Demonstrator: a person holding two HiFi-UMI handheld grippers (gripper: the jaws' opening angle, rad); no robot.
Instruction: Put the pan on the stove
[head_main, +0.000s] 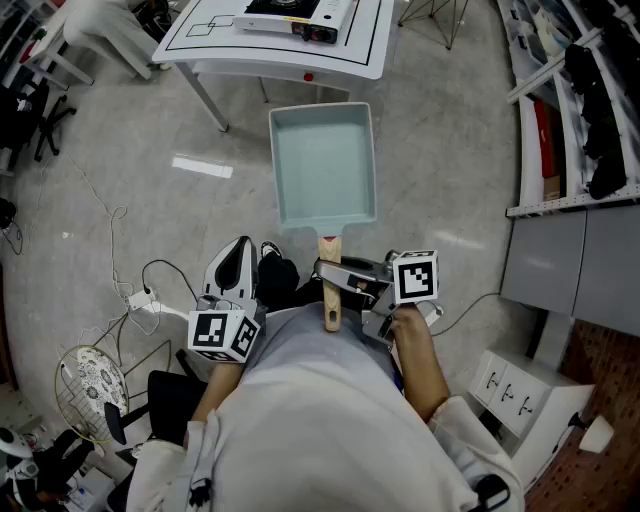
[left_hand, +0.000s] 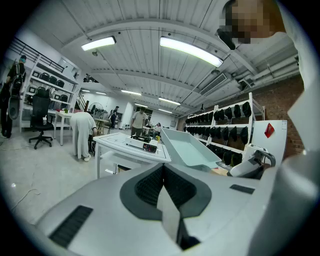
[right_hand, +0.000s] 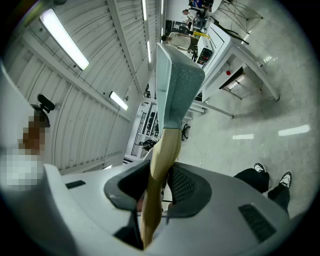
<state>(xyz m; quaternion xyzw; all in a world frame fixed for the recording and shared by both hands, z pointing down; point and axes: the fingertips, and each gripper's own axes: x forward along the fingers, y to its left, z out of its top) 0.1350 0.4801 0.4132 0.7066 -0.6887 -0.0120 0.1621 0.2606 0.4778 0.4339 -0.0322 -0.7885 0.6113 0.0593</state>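
Observation:
A light teal rectangular pan (head_main: 325, 165) hangs in the air over the floor, short of the white table (head_main: 372, 52). Its wooden handle (head_main: 331, 292) points back at me. My right gripper (head_main: 337, 273) is shut on that handle; in the right gripper view the handle (right_hand: 159, 165) runs between the pads up to the pan (right_hand: 177, 87). The portable stove (head_main: 296, 18) sits on the table ahead, nothing on it. My left gripper (head_main: 235, 264) stays low at the left, shut and holding nothing (left_hand: 163, 169). From there the pan (left_hand: 192, 150) and stove (left_hand: 144, 145) show ahead.
Shelving (head_main: 575, 110) lines the right side, and grey cabinets (head_main: 570, 265) stand below it. A fan (head_main: 88, 390) and cables (head_main: 140, 290) lie on the floor at the left. A white chair (head_main: 110, 30) stands beside the table. A person in white (left_hand: 82, 132) bends over farther back.

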